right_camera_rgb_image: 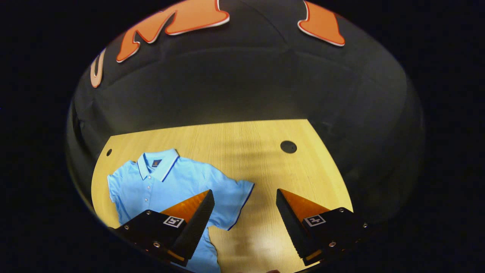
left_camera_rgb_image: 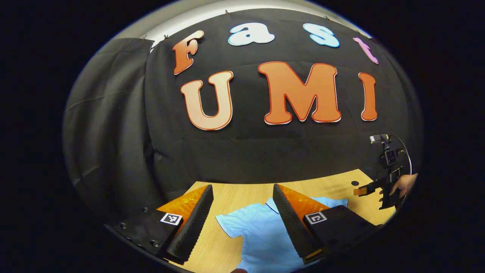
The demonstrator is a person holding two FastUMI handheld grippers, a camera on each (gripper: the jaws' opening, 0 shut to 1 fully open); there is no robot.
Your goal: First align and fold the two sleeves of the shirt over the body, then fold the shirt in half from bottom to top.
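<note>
Light-blue shirt [right_camera_rgb_image: 166, 182] lies flat on the wooden table [right_camera_rgb_image: 265, 159], collar toward the far wall, sleeves spread out to the sides. Right gripper [right_camera_rgb_image: 244, 212] hangs above the table, fingers wide apart, nothing between them; shirt lies under and beyond its left finger, one sleeve [right_camera_rgb_image: 235, 197] reaching into the gap. Left gripper [left_camera_rgb_image: 242, 216] likewise spread wide and empty, shirt below between its fingers. Farther off to its right, a hand [left_camera_rgb_image: 403, 185] holds the other gripper.

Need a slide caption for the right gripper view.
Right gripper, open, above light blue polo shirt lying unfolded on wooden table.
</note>
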